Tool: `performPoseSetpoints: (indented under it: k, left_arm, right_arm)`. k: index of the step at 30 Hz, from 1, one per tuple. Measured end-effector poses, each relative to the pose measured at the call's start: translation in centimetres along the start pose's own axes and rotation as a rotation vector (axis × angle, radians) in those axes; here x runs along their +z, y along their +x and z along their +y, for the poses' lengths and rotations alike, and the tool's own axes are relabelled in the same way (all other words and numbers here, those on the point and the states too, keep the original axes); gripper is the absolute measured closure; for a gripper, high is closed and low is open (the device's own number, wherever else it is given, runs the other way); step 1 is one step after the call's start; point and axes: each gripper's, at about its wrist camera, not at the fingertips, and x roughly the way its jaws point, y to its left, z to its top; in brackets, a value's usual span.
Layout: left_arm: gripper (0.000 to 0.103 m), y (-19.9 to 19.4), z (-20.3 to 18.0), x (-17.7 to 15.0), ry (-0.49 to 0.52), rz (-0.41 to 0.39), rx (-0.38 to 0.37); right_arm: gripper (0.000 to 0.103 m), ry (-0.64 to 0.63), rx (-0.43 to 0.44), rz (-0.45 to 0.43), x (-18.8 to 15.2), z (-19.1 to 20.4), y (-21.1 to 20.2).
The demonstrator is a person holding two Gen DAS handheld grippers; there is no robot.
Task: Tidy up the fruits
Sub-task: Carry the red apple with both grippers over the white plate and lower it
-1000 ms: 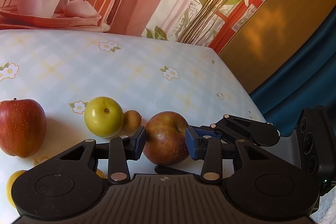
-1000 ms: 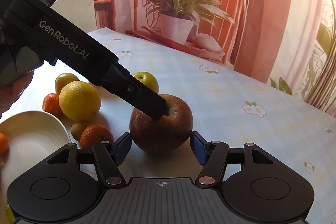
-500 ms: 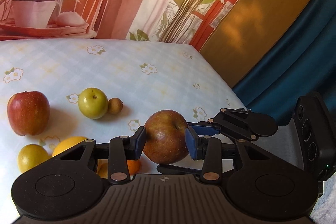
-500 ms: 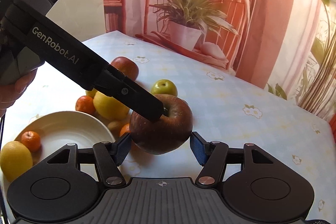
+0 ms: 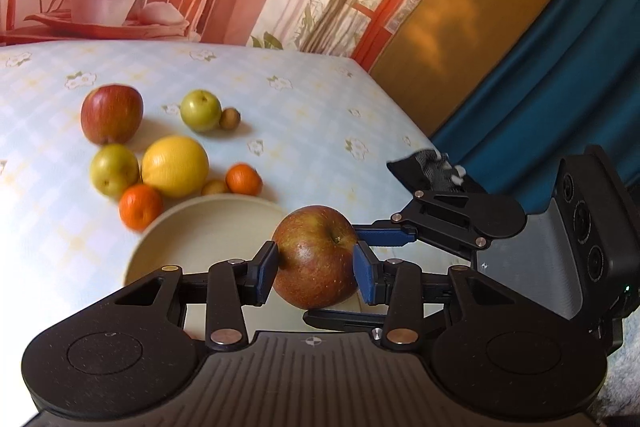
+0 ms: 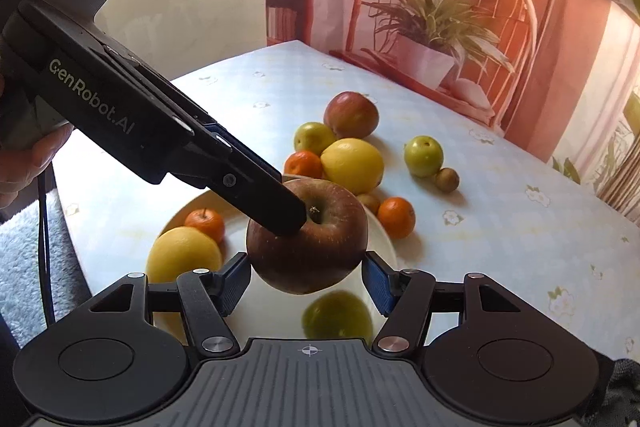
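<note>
My left gripper (image 5: 316, 269) is shut on a large red-brown apple (image 5: 316, 257) and holds it in the air above the white plate (image 5: 208, 227). The same apple (image 6: 308, 237) shows in the right wrist view, with the left gripper's finger across its top. My right gripper (image 6: 306, 285) sits around the apple with its blue pads (image 6: 376, 287) a little apart from the skin, jaws open. The plate (image 6: 384, 235) holds a mandarin (image 6: 205, 223), a lemon (image 6: 184, 255) and a green fruit (image 6: 338, 315).
On the flowered tablecloth (image 5: 280, 115) beyond the plate lie a red apple (image 5: 112, 113), two green apples (image 5: 200, 109), a yellow grapefruit (image 5: 175, 165), two mandarins (image 5: 141, 206) and small brown fruits (image 5: 230, 118). The table's right edge drops to a blue curtain (image 5: 560, 87).
Both grippers have risen and moved back with the apple, from the tablecloth to over the plate. The loose fruits now lie farther away.
</note>
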Motion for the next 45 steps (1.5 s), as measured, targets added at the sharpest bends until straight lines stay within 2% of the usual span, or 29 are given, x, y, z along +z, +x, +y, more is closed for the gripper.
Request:
performPoseSetpoints:
  k: [7, 15, 24, 45]
  left_arm:
    - [0.06, -0.1, -0.9, -2.6, 0.015, 0.031, -0.01]
    - [0.06, 0.7, -0.6, -3.9, 0.01, 0.063, 0.01]
    - [0.06, 1.8, -0.3, -4.2, 0.003, 0.091, 0.03]
    - [0.06, 1.5, -0.2, -4.8, 0.019, 0.1, 0.031]
  right_arm:
    - [0.046, 0.017, 0.009, 0.04, -2.3, 2.1, -0.8]
    - [0.046, 0.075, 0.049, 0.074, -3.7, 2.3, 0.3]
    - [0.046, 0.105, 0.076, 0.11, -4.1, 1.7, 1.8]
    - [0.045, 0.09, 0.114, 0.114, -3.9, 1.6, 1.9]
